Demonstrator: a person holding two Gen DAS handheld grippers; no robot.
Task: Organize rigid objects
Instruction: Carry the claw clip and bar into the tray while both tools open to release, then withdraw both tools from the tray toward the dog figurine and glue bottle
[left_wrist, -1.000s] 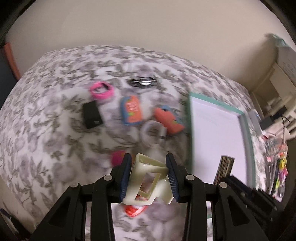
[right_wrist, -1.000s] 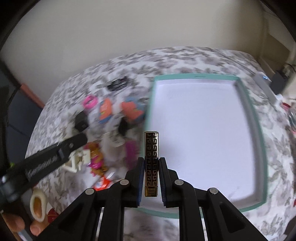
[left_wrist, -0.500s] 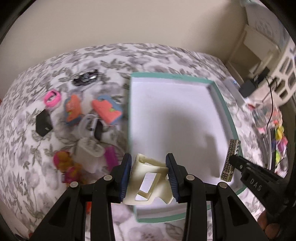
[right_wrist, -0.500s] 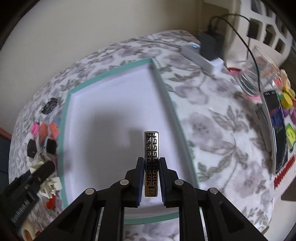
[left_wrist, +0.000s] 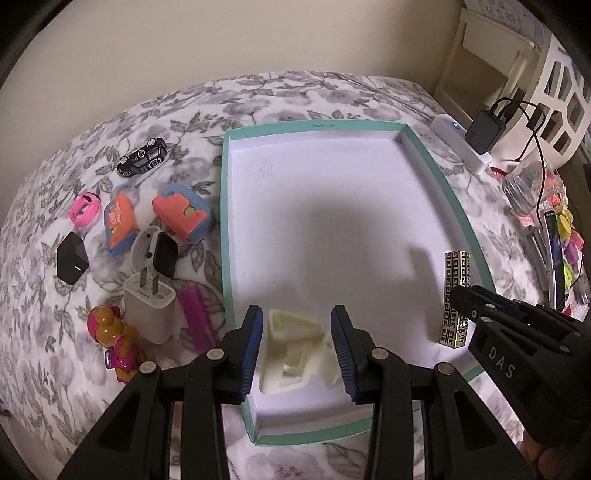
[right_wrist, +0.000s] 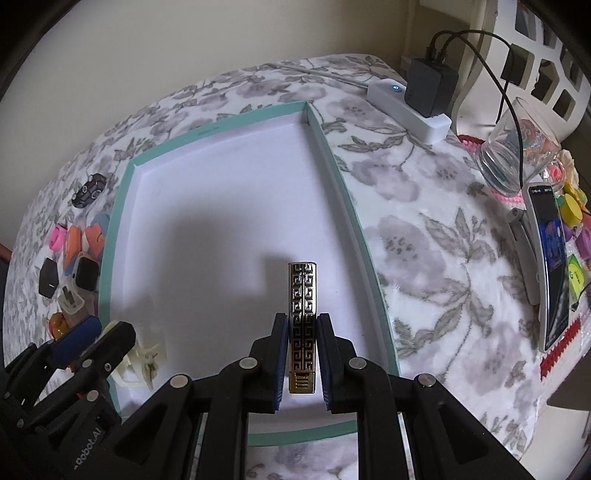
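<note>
Landmark: teal-rimmed tray (left_wrist: 443, 177), white inside, lying on a grey floral cloth (left_wrist: 280, 92).

- Left gripper (left_wrist: 297, 347): hovering over the tray's near left corner, its blue-padded fingers (left_wrist: 250, 343) clenching a cream plastic piece (left_wrist: 291, 350) between them. The piece is sitting inside the tray's outline; whether it is touching the tray floor cannot be told.
- Right gripper (right_wrist: 302, 354): hanging over the tray's near right part, its jaws pressing on both sides of a black-and-gold patterned bar (right_wrist: 303, 314). The bar is standing up out of the jaws, just inside the tray's right wall; in the left wrist view it (left_wrist: 455, 295) is showing upright, close to that wall.
- Items lying on the cloth to the left of the tray, outside it: a black toy car (left_wrist: 142, 157) near the far corner; a pink ring-shaped item (left_wrist: 85, 209); two orange-and-blue pieces (left_wrist: 118, 223) (left_wrist: 183, 212); a black cube (left_wrist: 72, 262); a white and black gadget (left_wrist: 155, 251); a white plug adapter (left_wrist: 149, 306), prongs pointing up; a magenta strip (left_wrist: 195, 319) just beside the tray's left wall; a small pink and orange figure (left_wrist: 112, 332).
- Items lying to the right of the tray, well apart from it: a white power strip (right_wrist: 408, 107) bearing a black charger (right_wrist: 430, 86); a clear glass (right_wrist: 517, 155); a phone (right_wrist: 552, 266); small coloured bits (right_wrist: 572, 206).
</note>
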